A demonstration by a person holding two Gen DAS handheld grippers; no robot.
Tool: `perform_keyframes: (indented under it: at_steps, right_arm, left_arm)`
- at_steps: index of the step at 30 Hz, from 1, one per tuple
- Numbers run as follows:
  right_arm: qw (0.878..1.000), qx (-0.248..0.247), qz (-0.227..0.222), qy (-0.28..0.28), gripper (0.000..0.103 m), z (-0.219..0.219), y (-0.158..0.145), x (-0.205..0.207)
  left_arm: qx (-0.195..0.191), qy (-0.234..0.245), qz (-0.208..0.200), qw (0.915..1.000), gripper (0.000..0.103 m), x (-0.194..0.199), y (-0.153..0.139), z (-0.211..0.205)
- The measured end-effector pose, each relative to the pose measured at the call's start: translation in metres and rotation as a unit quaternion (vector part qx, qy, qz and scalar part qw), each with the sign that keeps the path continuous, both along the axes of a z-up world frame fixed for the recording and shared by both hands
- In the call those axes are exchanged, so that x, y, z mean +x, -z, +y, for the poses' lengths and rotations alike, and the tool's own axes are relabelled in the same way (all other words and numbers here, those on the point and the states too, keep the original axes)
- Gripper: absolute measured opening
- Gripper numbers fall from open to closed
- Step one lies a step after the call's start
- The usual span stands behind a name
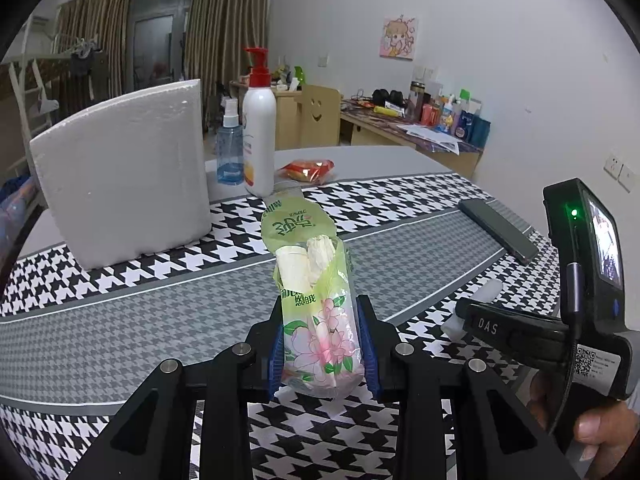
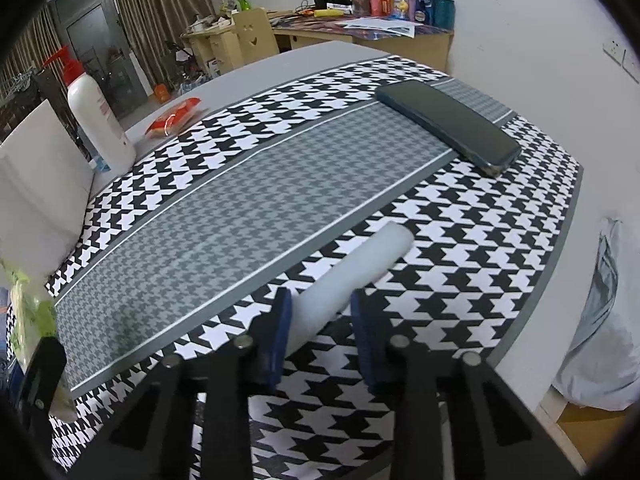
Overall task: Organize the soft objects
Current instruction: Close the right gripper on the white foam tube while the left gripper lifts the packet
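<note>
The left gripper (image 1: 322, 344) pinches a floral tissue pack (image 1: 316, 300) that sticks out ahead between its blue pads. The right gripper (image 2: 320, 332) squeezes a white foam cylinder (image 2: 352, 276) pointing forward-right over the houndstooth mat (image 2: 460, 240).

Both views evenly lit by soft, diffuse indoor light; no harsh shadows. Faint shadow beneath the foam block (image 1: 120, 176) on the table (image 1: 120, 320). Strong fisheye distortion: straight lines bow, black vignette fills the corners. Centre sharp; edges softer, and the tissue pack (image 2: 28, 308) at the right view's left margin is blurred. Mild glare on the phone (image 2: 448, 124).
</note>
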State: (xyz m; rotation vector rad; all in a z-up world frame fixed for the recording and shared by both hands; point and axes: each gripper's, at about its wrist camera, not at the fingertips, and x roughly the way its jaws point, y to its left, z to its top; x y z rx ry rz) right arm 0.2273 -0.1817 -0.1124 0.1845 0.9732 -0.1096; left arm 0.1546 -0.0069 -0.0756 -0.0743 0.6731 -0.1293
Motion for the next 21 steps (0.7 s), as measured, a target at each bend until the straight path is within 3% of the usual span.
perform_keyframes:
  at_steps: [4, 5, 10, 21]
  right_arm:
    - [1.0, 0.003, -0.013, -0.022, 0.02, 0.0, -0.001, 0.003]
    - [1.0, 0.008, -0.016, -0.025, 0.012, -0.003, -0.002, 0.002]
    - [0.997, 0.052, -0.017, -0.052, 0.009, -0.021, -0.004, 0.001]
    - [0.988, 0.016, -0.081, -0.132, 0.009, -0.014, -0.029, -0.03]
  left_arm:
    - [-0.004, -0.006, 0.002, 1.0, 0.034, 0.001, 0.0, 0.003]
    - [-0.005, -0.007, 0.003, 1.0, 0.034, 0.0, 0.0, 0.004]
    - [-0.006, -0.015, -0.005, 0.9999, 0.034, -0.008, -0.004, 0.006]
    - [-0.008, -0.033, -0.007, 0.9994, 0.034, -0.015, -0.006, 0.012]
